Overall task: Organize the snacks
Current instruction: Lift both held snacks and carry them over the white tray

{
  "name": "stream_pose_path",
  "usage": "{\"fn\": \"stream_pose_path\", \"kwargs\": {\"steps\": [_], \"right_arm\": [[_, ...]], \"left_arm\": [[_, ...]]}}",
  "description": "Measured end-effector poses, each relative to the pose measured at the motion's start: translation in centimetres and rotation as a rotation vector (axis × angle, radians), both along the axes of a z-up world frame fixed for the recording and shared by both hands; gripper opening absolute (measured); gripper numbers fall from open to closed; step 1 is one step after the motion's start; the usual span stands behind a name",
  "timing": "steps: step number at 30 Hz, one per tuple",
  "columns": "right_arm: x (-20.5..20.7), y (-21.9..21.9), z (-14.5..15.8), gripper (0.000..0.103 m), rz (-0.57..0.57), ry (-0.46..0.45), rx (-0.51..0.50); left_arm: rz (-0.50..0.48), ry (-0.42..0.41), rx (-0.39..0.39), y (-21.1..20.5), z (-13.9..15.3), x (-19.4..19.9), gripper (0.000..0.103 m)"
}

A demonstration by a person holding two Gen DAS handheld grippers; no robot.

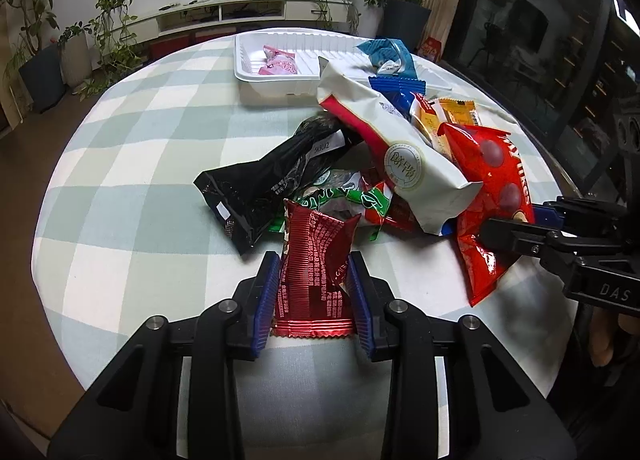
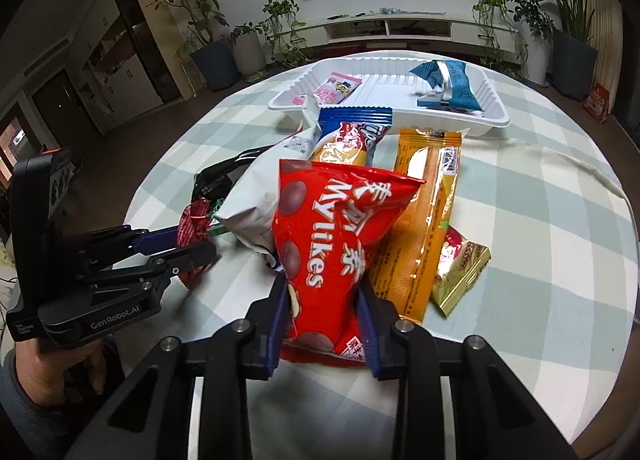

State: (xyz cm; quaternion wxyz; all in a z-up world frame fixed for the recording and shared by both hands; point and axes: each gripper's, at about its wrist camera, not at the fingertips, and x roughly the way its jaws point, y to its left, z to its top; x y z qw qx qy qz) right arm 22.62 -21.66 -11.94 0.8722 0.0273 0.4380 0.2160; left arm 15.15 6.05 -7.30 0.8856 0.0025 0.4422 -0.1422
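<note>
Left tool [image 1: 312, 292]: nearest the lens in the left wrist view, its blue pads [image 1: 265, 300] pinching a dark red foil packet [image 1: 316, 260] by the sides; the packet's lower crimped edge sits between the pads, its print too small to read.
Right tool [image 2: 322, 318]: blue pads pressed against the lower part of a red Mylikes bag [image 2: 336, 236]; the bag's bottom edge is hidden behind the tool's black frame.
Snack heap: lies mid-counter [image 1: 140, 164] on a green and white checked cloth; a black pouch [image 1: 264, 180], a white bag with a round seal [image 1: 396, 148] and a green and white wrapper [image 1: 340, 200] overlap, so the lower ones show only as slivers.
Right side of heap: a long orange packet [image 2: 424, 220] and a small gold packet [image 2: 460, 272] lie beside the red bag; a blue-topped packet [image 2: 352, 128] is half covered.
Tray: white plastic tray [image 2: 496, 116] at the far edge of the counter, holding a pink packet [image 2: 340, 88] and a blue wrapper [image 2: 448, 84]; its near wall is partly hidden by the heap.
Person: a hand [image 2: 44, 372] and grey sleeve grip the left tool's handle, cut off by the picture edge.
Background: potted plants and a dark screen on the wall, blurred by the lens.
</note>
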Motion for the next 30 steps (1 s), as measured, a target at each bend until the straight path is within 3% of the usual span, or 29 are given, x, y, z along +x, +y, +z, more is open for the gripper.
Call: {"fn": "stream_pose_path", "kwargs": {"steps": [19, 30], "right_arm": [[-1.4, -2.9, 2.7, 0.031, -0.033, -0.009, 0.112], [0.5, -7.8, 5.9, 0.031, -0.133, -0.055, 0.146]], "left_arm": [[0.02, -0.014, -0.146, 1.5, 2.9, -1.8, 0.032], [0.027, -0.067, -0.181, 3.5, 8.4, 0.7, 0.032]]}}
